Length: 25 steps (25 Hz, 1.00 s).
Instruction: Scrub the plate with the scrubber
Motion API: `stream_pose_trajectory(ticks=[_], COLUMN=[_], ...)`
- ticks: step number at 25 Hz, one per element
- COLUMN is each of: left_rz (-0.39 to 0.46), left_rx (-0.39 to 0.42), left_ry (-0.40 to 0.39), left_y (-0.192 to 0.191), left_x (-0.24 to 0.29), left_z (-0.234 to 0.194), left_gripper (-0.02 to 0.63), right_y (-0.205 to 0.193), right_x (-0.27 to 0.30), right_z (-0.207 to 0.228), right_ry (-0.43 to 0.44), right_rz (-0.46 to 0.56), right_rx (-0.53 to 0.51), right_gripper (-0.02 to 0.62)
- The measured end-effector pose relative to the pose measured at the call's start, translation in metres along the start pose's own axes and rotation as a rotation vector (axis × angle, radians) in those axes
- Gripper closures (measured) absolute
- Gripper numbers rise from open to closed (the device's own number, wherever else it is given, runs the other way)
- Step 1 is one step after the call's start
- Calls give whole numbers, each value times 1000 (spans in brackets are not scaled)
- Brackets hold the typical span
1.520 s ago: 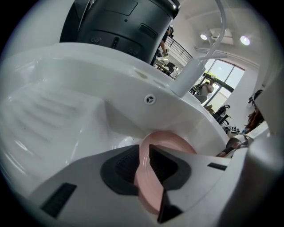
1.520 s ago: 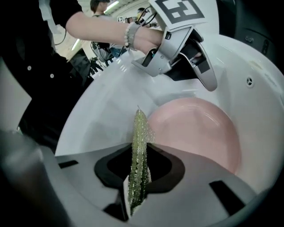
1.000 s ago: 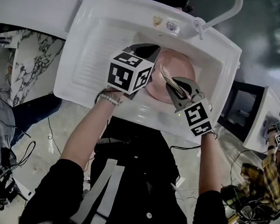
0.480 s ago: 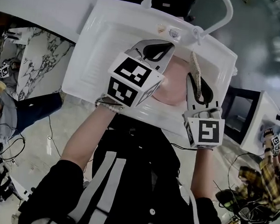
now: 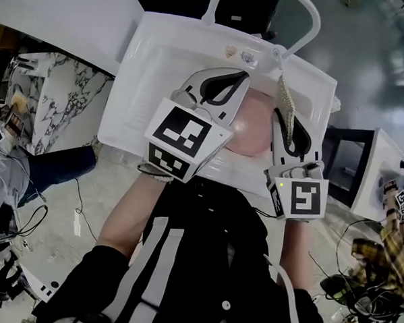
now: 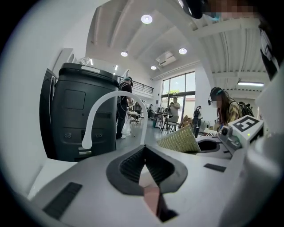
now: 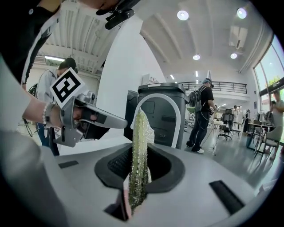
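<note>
The right hand-held gripper (image 7: 138, 153) pinches the green scrubber (image 7: 141, 126). The scrubber stands up thin between its jaws. The left hand-held gripper (image 6: 145, 150) has its jaws pressed together, with nothing in them. Both are over the white sink (image 5: 142, 87). The pink plate (image 5: 252, 134) lies in the sink, partly hidden under the left hand-held gripper. Seen from the head, the scrubber is at 2 o'clock from the plate's middle.

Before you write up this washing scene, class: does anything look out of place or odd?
One thing: the scrubber stands pinched edgewise in the right gripper, up in the air, off the pink plate lying in the sink.
</note>
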<state>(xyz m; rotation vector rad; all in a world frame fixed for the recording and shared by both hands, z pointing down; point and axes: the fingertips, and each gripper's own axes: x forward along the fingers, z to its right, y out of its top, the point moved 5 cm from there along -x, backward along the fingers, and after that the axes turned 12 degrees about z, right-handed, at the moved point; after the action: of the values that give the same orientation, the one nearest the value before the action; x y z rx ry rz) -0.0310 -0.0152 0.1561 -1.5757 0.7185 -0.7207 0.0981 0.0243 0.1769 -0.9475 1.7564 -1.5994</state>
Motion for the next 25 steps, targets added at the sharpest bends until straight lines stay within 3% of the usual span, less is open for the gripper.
stream_pose_trajectory(ticks=[7,14,25], left_rz=[7,-15,-44], left_rx=[22,97,97], left_ry=[-3,-27,-57], left_y=[8,0,-11], left_x=[-8,-9,-5], left_z=[1,0,0], left_gripper=[604,606,604], right_y=[7,11,6], right_x=[-1,-4,0], right_z=[-1,7,5], right_ry=[-9,-47,-40], right_rz=[17,23,-2], right_rx=[7,-10,-11], right_gripper=[522,522,524])
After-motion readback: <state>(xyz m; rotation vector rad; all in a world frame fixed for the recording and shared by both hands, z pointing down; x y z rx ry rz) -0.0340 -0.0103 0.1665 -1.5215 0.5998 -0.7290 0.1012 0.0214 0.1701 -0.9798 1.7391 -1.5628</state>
